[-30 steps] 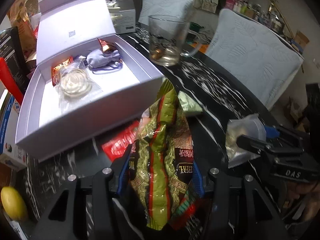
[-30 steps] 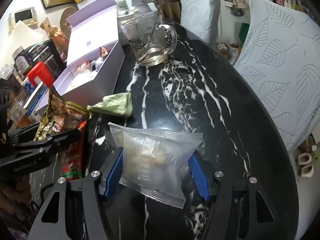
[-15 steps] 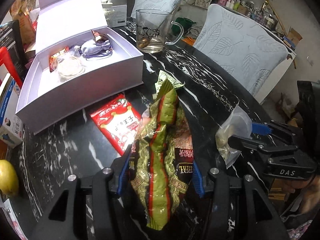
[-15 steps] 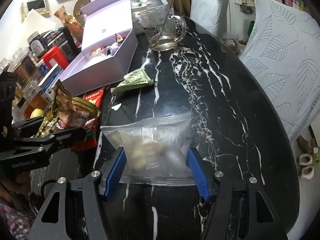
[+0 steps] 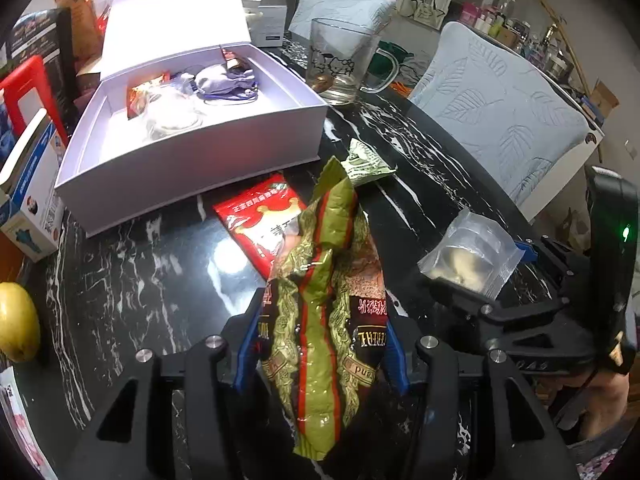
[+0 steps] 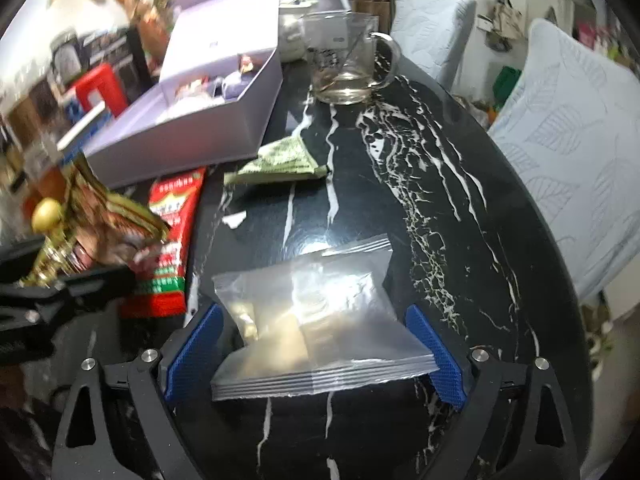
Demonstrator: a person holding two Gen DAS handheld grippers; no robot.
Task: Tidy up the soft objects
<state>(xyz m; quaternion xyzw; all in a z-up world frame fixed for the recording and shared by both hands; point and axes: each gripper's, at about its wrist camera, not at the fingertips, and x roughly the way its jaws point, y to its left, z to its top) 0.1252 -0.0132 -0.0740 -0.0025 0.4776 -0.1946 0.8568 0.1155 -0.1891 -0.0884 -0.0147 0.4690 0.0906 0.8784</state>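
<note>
My left gripper (image 5: pixel 322 320) is shut on a crinkled green and brown snack bag (image 5: pixel 320 280), which sticks up over the black marble table (image 5: pixel 140 272). The same bag (image 6: pixel 100 216) and gripper (image 6: pixel 60 280) show at the left of the right wrist view. My right gripper (image 6: pixel 314 312) has its jaws opening wide. A clear zip bag with pale contents (image 6: pixel 316 320) lies flat on the table between the blue pads (image 6: pixel 192 344), no longer squeezed. The left wrist view shows that clear bag (image 5: pixel 468 252) at the right gripper (image 5: pixel 480 268).
An open white box (image 5: pixel 192 160) holding a purple pouch (image 5: pixel 224 80) and small packets stands at the back left. A red packet (image 5: pixel 260 220) and a green packet (image 5: pixel 366 164) lie before it. A glass mug (image 5: pixel 340 68), a lemon (image 5: pixel 16 320) and padded chairs (image 5: pixel 500 120) surround.
Both grippers have drawn back from the white box, uncovering the red packet. The right jaws have spread wide, and the clear bag has gone from pinched to lying loose between them.
</note>
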